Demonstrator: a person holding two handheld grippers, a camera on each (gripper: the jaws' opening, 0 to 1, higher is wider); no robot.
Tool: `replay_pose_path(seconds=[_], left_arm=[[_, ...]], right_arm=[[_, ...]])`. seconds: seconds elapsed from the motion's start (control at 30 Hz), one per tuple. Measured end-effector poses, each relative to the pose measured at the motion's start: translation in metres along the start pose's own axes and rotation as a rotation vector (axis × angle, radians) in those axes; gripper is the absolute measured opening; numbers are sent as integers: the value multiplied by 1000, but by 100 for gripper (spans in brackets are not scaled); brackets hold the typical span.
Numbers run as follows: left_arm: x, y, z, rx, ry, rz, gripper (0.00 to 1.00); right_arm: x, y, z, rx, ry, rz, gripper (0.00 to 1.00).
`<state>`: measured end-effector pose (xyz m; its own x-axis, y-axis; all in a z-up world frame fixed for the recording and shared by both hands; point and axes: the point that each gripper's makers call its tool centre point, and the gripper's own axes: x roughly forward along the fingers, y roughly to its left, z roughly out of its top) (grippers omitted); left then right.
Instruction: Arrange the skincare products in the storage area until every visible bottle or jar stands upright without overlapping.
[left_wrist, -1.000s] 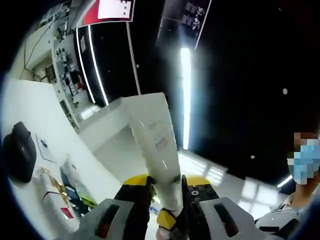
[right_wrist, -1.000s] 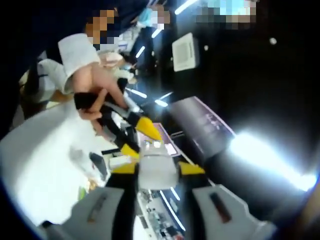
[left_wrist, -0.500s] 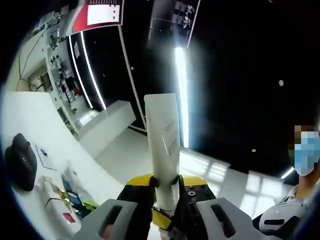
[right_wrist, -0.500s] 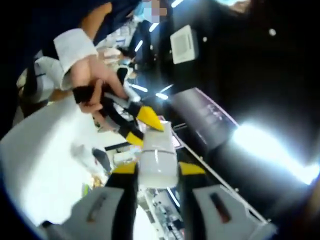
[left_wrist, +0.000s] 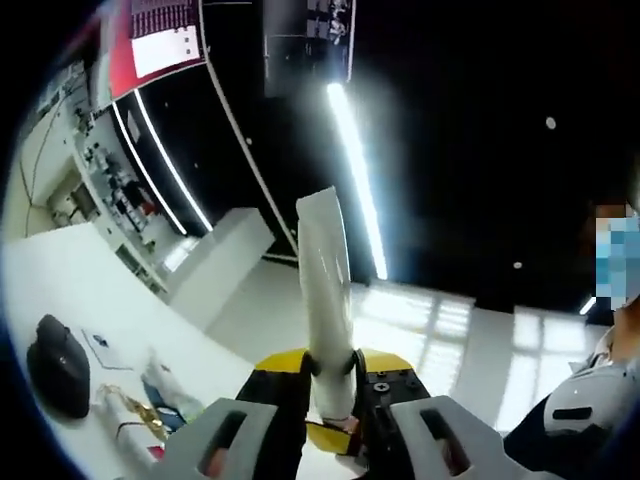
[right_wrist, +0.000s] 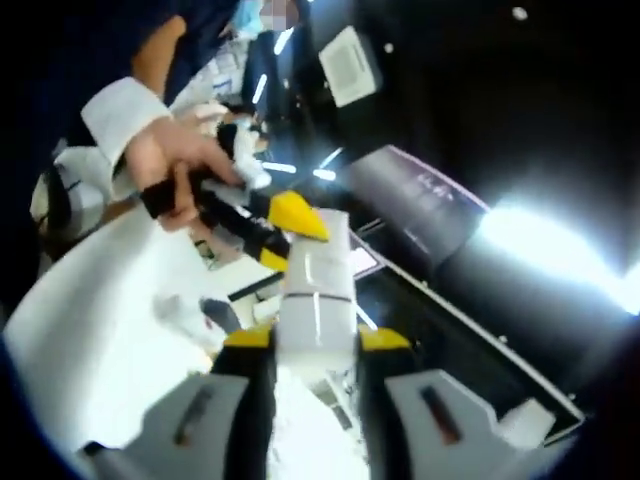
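A white skincare tube (left_wrist: 325, 290) sticks up between the yellow-tipped jaws of my left gripper (left_wrist: 330, 372), which is shut on its lower part; its flat sealed end points away from the camera, high above the table. In the right gripper view my right gripper (right_wrist: 315, 345) is shut on a white tube (right_wrist: 318, 290). The left gripper (right_wrist: 285, 240), held by a hand (right_wrist: 165, 165), has its yellow tips at the far end of that tube. It looks like the same tube held by both. Several small products (left_wrist: 150, 395) lie on the white table (left_wrist: 70, 290) below.
A black rounded object (left_wrist: 60, 365) rests on the table near the small products. A person's pale sleeve (left_wrist: 580, 400) is at the right. Shelving and light strips (left_wrist: 150, 170) stand beyond the table. A few small items (right_wrist: 185, 318) lie on the table (right_wrist: 90, 340).
The tube in the left gripper has turned from its broad face to edge-on. In the right gripper view the hand and left gripper have come in to touch the tube.
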<state>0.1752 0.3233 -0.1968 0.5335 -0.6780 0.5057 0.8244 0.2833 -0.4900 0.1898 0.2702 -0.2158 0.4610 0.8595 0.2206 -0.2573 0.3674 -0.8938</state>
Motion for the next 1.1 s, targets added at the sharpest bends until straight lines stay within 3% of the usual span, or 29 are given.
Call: replay_pose_path(seconds=[0.23, 0.37, 0.47, 0.53, 0.77, 0.93, 1.0, 1.1], left_arm=[[0, -4, 4, 104, 13, 18, 17], [-2, -2, 4, 135, 23, 25, 17], [0, -2, 2, 152, 33, 21, 17], [3, -4, 2, 176, 38, 24, 18], [12, -7, -1, 198, 52, 19, 18], [19, 1, -2, 214, 85, 81, 15], [22, 3, -4, 290, 124, 95, 15], [27, 3, -1, 292, 133, 104, 14]], right_arm=[[-1, 7, -13, 89, 68, 39, 29], [-2, 12, -16, 100, 87, 56, 29], [-2, 15, -26, 116, 138, 77, 29], [-3, 23, -32, 182, 168, 114, 29], [-6, 20, -33, 248, 162, 118, 29], [-3, 19, -44, 253, 200, 117, 29], [-2, 18, -50, 251, 210, 119, 29], [0, 15, -53, 265, 203, 138, 29]])
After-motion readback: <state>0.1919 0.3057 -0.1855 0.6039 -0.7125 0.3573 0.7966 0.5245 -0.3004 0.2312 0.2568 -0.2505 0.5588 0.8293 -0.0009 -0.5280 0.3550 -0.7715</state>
